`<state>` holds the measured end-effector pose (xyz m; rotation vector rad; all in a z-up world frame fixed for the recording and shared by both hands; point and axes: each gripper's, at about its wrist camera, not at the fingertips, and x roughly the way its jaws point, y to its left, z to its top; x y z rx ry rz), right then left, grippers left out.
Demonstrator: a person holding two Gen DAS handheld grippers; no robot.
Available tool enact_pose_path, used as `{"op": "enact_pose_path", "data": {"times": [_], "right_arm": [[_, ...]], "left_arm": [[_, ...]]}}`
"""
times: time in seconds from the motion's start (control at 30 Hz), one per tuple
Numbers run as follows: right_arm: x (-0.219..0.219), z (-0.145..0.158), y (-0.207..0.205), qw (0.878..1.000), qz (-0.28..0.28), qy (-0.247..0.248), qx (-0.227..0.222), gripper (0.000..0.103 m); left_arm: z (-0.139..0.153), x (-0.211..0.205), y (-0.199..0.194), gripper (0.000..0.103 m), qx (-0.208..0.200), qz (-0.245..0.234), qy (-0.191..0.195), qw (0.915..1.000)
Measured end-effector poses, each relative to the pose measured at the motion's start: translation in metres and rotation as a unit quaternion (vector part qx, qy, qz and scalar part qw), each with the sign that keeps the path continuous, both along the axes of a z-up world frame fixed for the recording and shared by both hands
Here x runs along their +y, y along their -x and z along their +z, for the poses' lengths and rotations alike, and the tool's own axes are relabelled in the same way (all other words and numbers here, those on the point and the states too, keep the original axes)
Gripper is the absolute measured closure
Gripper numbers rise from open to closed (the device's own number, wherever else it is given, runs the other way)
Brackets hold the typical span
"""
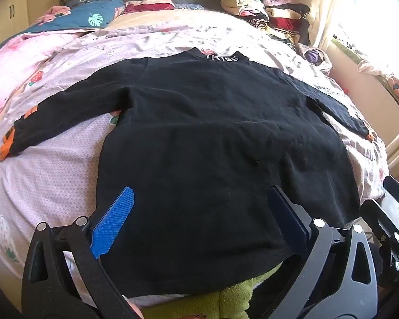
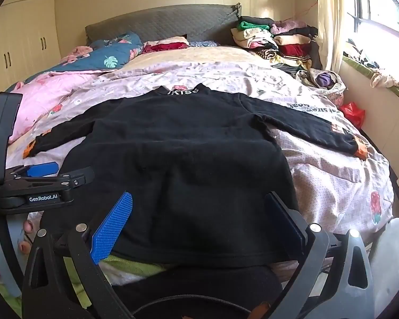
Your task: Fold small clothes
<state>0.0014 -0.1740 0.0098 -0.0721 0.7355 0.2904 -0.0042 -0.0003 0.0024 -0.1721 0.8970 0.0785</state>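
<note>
Black top (image 1: 212, 138) spread flat on bed (image 1: 53, 175) ahead — left gripper (image 1: 202, 212), right gripper (image 2: 199, 215) both released, above hem.

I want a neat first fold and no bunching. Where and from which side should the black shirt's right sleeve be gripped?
Probably at the orange cuff of the right sleeve on the black shirt. It lies flat, stretched outward on the bedspread, its end free. Bring the open right gripper in from the outer side, pinch the cuff edge, and carry it across.

Black gripper (image 1: 200, 228) frames, blue textured pads (image 1: 113, 223)
</note>
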Motion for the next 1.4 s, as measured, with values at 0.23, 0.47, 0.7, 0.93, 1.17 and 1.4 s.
{"op": "enact_pose_path", "data": {"times": [0.23,0.47,0.7,0.93,1.17,1.4], "right_arm": [[0.0001,0.0008,0.0026,1.0,0.0,-0.001,-0.003,0.004],[-0.0002,0.0002,0.0031,1.0,0.001,-0.004,-0.002,0.004],[0.0005,0.0001,0.0034,1.0,0.002,-0.004,-0.004,0.004],[0.0005,0.0003,0.0042,1.0,-0.001,-0.002,-0.007,0.004],[0.0016,0.0008,0.0054,1.0,-0.001,0.0,-0.007,0.004],[0.0014,0.0011,0.0064,1.0,0.0,-0.002,-0.006,0.004]], "left_arm": [[0.0009,-0.0016,0.001,0.008,-0.001,-0.002,0.0,1.0],[0.0011,-0.0024,0.0022,0.008,-0.001,-0.002,0.0,1.0],[0.0009,-0.0024,0.0018,0.008,-0.001,-0.002,0.0,1.0],[0.0012,-0.0034,0.0023,0.008,-0.001,-0.003,-0.001,1.0],[0.0021,-0.0059,0.0033,0.008,-0.002,-0.006,0.0,1.0],[0.0026,-0.0056,0.0022,0.008,-0.002,-0.007,0.002,1.0]]}}
